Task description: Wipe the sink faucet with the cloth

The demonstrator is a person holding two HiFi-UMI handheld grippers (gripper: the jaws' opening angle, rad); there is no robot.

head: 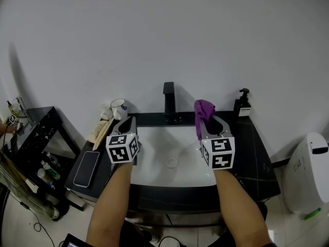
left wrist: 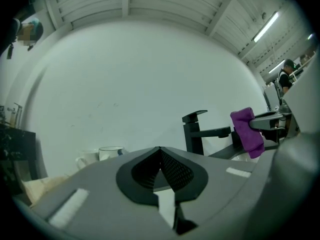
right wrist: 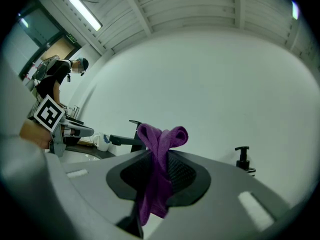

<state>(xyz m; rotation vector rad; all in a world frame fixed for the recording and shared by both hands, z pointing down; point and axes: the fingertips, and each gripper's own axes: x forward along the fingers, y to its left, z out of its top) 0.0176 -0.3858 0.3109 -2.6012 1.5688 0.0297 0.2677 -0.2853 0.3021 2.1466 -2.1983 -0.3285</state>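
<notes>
**Head view.** Two grippers above one white sink (head: 154, 145) set in a dark countertop (head: 252, 153).
- Left gripper (head: 128, 121): over the sink's left rim, jaws together, nothing between them.
- Right gripper (head: 206, 125): over the sink's right rim, clamped on one purple cloth (head: 203, 111).
- Cloth: bunched above the jaw tips, right of the faucet and apart from it.
- One black faucet (head: 169, 102): upright at the far middle of the sink, between the two grippers.
- One drain (head: 171, 163): in the basin floor.
- One black soap dispenser (head: 242, 104): far right on the countertop.
- One white mug (head: 119, 108): far left, just beyond the left gripper.
- One phone (head: 86, 169): flat on the dark surface left of the sink.
- One black side shelf (head: 43, 130): further left.

**Left gripper view.**
- Jaw pads closed against each other at the tips, empty.
- Faucet (left wrist: 194, 131) right of centre, spout pointing right.
- Cloth (left wrist: 247, 131) further right, hanging from the right gripper, near the spout end. Contact not discernible.
- Mug (left wrist: 111, 153) left of centre, against the wall.

**Right gripper view.**
- Jaws pressed on the cloth (right wrist: 162, 136): one folded loop above the pads, one tail hanging down between them.
- Faucet (right wrist: 125, 140) left of the cloth, partly behind it.
- Soap dispenser (right wrist: 243, 159) to the right.
- Left gripper (right wrist: 85, 131) at far left, with one marker cube showing.
- One person (right wrist: 60, 76) in the left background.
</notes>
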